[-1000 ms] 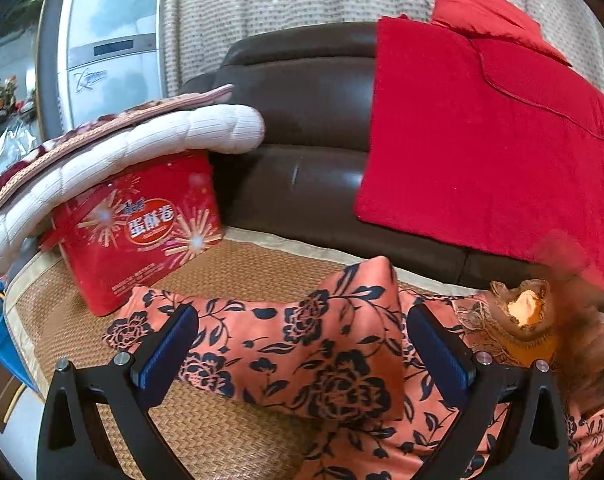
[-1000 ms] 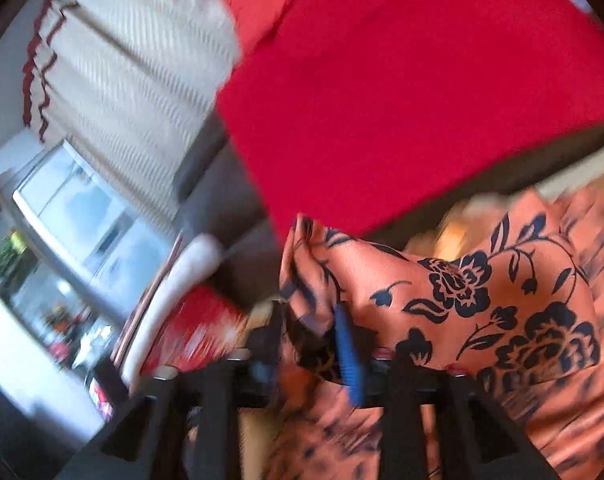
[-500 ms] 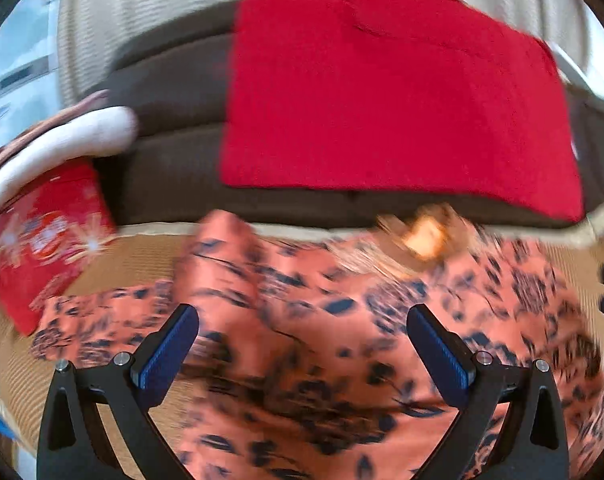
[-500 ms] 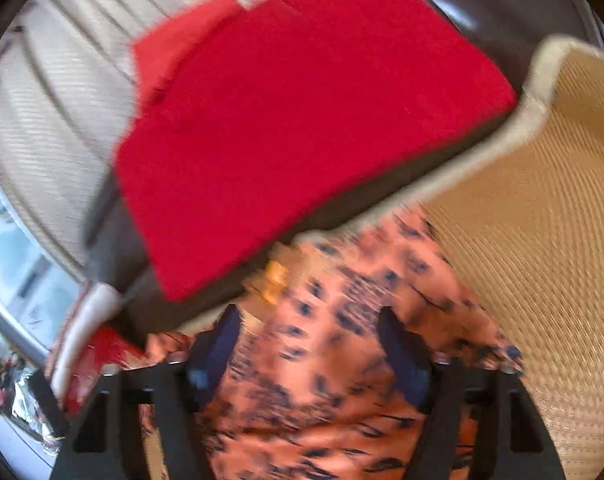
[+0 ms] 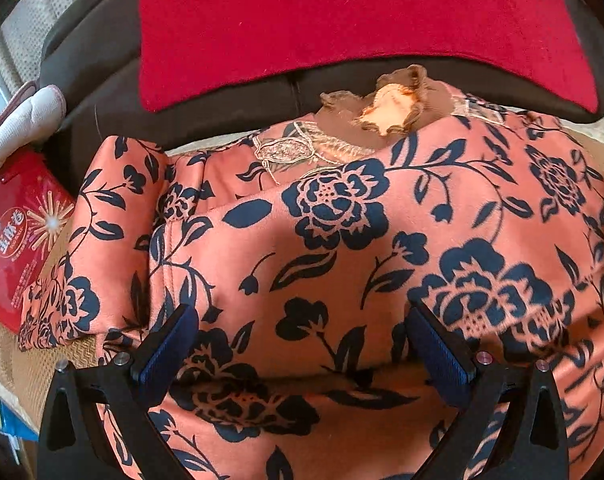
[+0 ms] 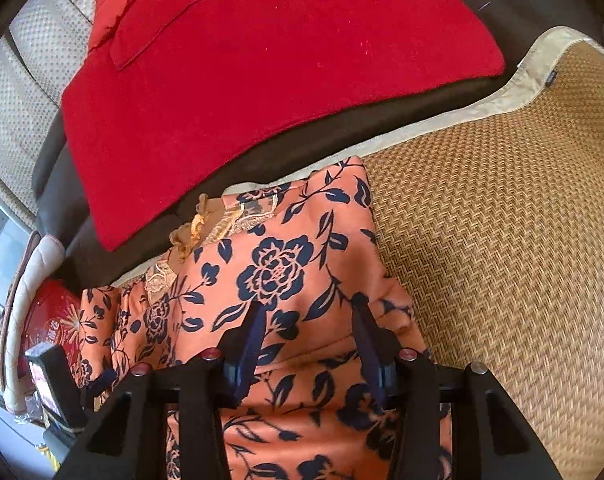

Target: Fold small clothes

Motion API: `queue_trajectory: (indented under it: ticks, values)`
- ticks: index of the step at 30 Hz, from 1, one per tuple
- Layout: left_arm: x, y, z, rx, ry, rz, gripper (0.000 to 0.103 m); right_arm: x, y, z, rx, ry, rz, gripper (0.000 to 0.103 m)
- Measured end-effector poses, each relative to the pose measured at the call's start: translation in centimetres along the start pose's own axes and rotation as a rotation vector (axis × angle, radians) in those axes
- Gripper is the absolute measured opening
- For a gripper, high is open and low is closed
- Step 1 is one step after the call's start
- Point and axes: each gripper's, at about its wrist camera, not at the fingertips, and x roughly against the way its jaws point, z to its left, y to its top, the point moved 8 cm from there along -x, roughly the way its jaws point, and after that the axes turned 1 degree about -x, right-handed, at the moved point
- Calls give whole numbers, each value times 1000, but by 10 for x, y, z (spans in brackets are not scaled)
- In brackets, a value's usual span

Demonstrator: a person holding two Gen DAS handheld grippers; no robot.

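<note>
Lying spread over the woven mat (image 6: 502, 216) against the sofa back, floral garment (image 5: 342, 240); hovering wide apart over its folded edge, left gripper (image 5: 302, 344), pinching nothing; narrowing just now astride the cloth, right gripper (image 6: 308, 336), probably readying a fold.

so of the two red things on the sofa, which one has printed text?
The red box at the left end, printed with a label and starburst pattern. The red cloth draped over the sofa back is plain.
</note>
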Motion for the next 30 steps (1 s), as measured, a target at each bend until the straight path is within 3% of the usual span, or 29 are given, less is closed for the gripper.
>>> queue_trajectory:
  ticks: [4, 7, 11, 13, 14, 17, 18, 22, 25, 30]
  values:
    - [-5, -3, 2, 8, -6, 5, 103, -7, -2, -7, 9, -15, 46, 48]
    - [-13, -6, 7, 56, -65, 38, 103, -17, -7, -9, 8, -20, 80, 48]
    - [-26, -11, 17, 151, -192, 143, 103, -13, -5, -2, 44, -57, 53, 49]
    - [-24, -11, 17, 122, -198, 166, 103, -4, -1, 5, 61, -53, -1, 49]
    - [-21, -10, 19, 111, -182, 154, 103, 2, 0, 10, 73, -52, -27, 49]
    - [8, -4, 31, 91, -149, 15, 103, 5, -4, 29, 104, -37, -63, 49]
    - [22, -4, 43, 111, -129, -41, 103, 2, -7, 34, 109, -34, -49, 49]
    - [48, -9, 104, 257, -100, -99, 103, -38, -34, 46, 153, -78, 92, 49]
    - [64, -21, 174, 395, -54, -125, 103, -34, -32, 63, 227, -122, 41, 50]
    - [86, -77, 295, 563, 85, -87, 103, -9, -25, 92, 175, 24, -29, 52]
